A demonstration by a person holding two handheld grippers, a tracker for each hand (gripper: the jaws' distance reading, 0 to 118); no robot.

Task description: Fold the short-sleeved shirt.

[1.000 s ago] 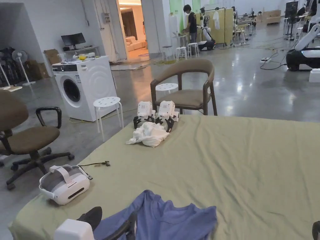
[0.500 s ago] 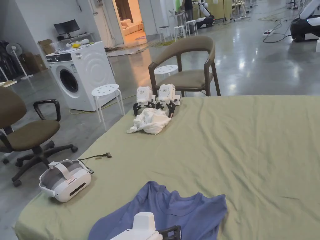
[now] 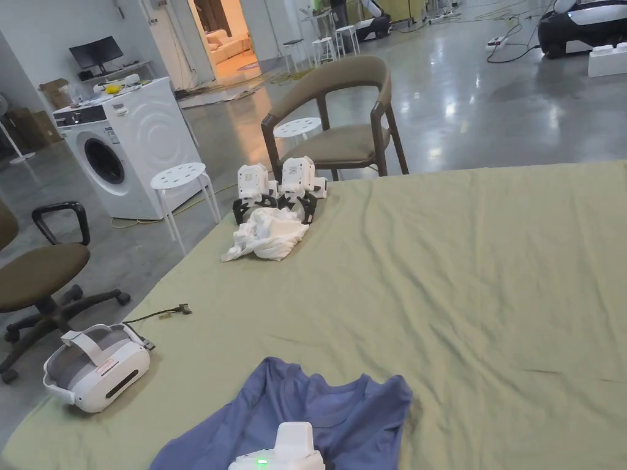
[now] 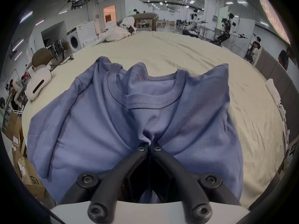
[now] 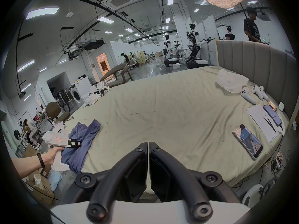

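Change since earlier: between the earlier head-view pictures and now, the whole scene is shifted as the camera tilts; the left claw (image 4: pixel 148 146), low at the bottom left edge a second ago, is now seen at the bottom centre of the head view, on top of the shirt.
Shirt: a blue short-sleeved shirt (image 3: pixel 343 410) is laid at the bottom centre of the head view, on the near edge of the bed (image 3: pixel 477 294); the collar is turned toward the far side and the fabric is rumpled.
Left claw: pressed together on a bunched pleat of the shirt below the collar, as seen at the lower centre of the left gripper view; the fabric is gathered into creases at the tips.
Right claw (image 5: pixel 148 144): pressed together with nothing between the jaws, at the lower centre of the right gripper view, above the bed sheet and well apart from the shirt (image 5: pixel 84 140).
Hand (image 5: pixel 51 154): at the lower left of the right gripper view, the white left gripper body is gripped by it over the shirt.
Headset (image 3: pixel 95 367): a white headset is placed at the lower left of the head view, near the bed's edge.
White cloth (image 3: pixel 269 235): crumpled at the upper centre-left of the head view, just beside two spare grippers (image 3: pixel 278 186).
Phone (image 5: pixel 248 141): lies at the right of the right gripper view, on the sheet.
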